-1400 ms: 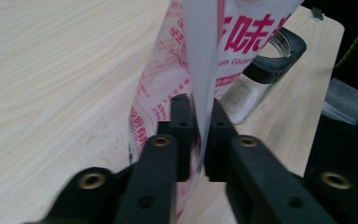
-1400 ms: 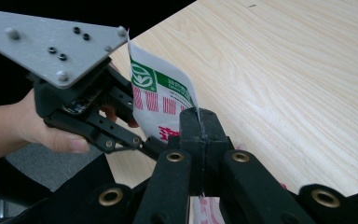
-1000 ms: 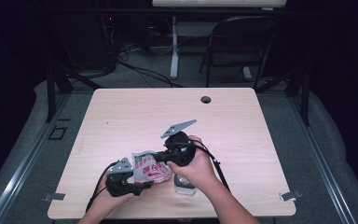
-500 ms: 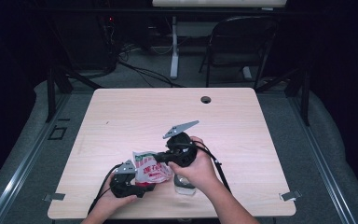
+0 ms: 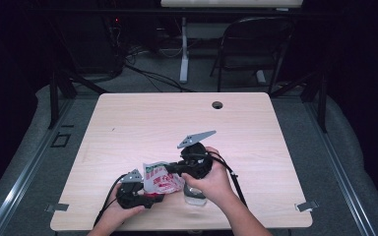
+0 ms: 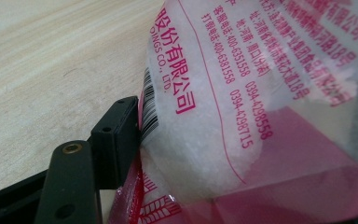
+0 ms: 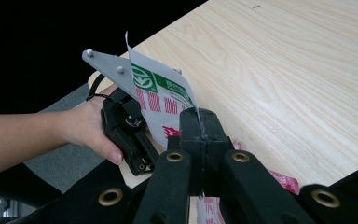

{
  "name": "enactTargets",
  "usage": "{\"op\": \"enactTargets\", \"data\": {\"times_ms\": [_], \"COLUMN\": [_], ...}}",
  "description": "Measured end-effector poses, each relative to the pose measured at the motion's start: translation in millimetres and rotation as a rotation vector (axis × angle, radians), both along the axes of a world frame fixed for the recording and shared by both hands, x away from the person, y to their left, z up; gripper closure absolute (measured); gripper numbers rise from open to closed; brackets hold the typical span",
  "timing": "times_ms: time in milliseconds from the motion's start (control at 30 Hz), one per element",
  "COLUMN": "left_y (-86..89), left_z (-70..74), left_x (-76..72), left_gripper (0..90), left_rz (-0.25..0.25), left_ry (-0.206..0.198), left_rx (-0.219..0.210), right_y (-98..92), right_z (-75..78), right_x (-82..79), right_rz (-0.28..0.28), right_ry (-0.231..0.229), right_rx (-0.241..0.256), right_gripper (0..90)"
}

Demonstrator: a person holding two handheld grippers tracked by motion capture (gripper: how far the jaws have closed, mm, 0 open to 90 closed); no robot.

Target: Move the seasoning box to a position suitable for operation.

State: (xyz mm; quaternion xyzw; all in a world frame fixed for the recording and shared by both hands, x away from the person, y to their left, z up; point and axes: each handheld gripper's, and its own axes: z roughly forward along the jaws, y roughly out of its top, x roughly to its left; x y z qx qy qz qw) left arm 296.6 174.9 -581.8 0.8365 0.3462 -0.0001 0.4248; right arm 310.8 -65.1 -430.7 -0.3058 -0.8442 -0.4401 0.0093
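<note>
Since a second ago the left gripper (image 5: 150, 196) has slid in under the bag (image 5: 161, 178), closer to the right gripper (image 5: 173, 169); bag sits low over the tabletop (image 5: 128, 128) near edge, small clear container (image 5: 195, 196) just beside. Left gripper view: bag (image 6: 242, 116) with white granules against one jaw, other jaw hidden, grip can't tell; print reads "CO., LTD.", "400-6351558", "0394-4298715", barcode. Right gripper view: right gripper (image 7: 199, 122) clenched on bag's top edge (image 7: 161, 100), green logo. Risk: opposing pulls tear film, granules spill.
</note>
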Motion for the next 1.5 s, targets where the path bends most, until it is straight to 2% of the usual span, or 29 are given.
{"op": "enactTargets", "data": {"times_ms": [133,333,433,567,667,900,1233,1333,1500], "left_y": [-3.9,-5.2,-6.2,-8.8,-10.0,-8.8,-10.4,-11.0,-11.5], "left_z": [-2.5,-4.3,-5.3,-7.3,-7.0,-7.4,-7.2,-6.9,-7.0], "left_x": [1.2,1.4,0.8,-0.9,-0.5,3.3,3.0,2.5,2.4], "left_gripper": [35.5,34.8,33.4,33.0,33.3,40.1,48.8,51.5,54.2], "left_rz": [-0.005,-0.009,-0.016,-0.035,-0.037,-0.011,-0.004,-0.001,0.003], "left_ry": [0.008,-0.004,-0.024,-0.079,-0.087,-0.074,-0.081,-0.097,-0.097], "left_rx": [0.002,0.001,0.004,0.026,0.038,0.020,0.027,0.041,0.038], "right_y": [0.4,1.0,1.1,1.3,1.9,5.2,5.7,4.2,2.1], "right_z": [0.2,0.1,0.5,0.7,0.8,2.5,2.8,2.3,1.4], "right_x": [-0.7,-1.1,-0.6,-0.7,-0.6,-2.4,-1.1,0.4,2.0], "right_rz": [0.002,0.001,0.005,0.003,0.000,0.007,0.000,-0.005,-0.010], "right_ry": [-0.002,-0.003,-0.003,-0.005,-0.005,-0.012,-0.013,-0.007,-0.003], "right_rx": [0.001,0.008,0.007,0.010,0.011,0.018,0.018,0.017,0.020], "right_gripper": [90.0,90.0,90.0,90.0,90.0,90.0,90.0,90.0,90.0]}}
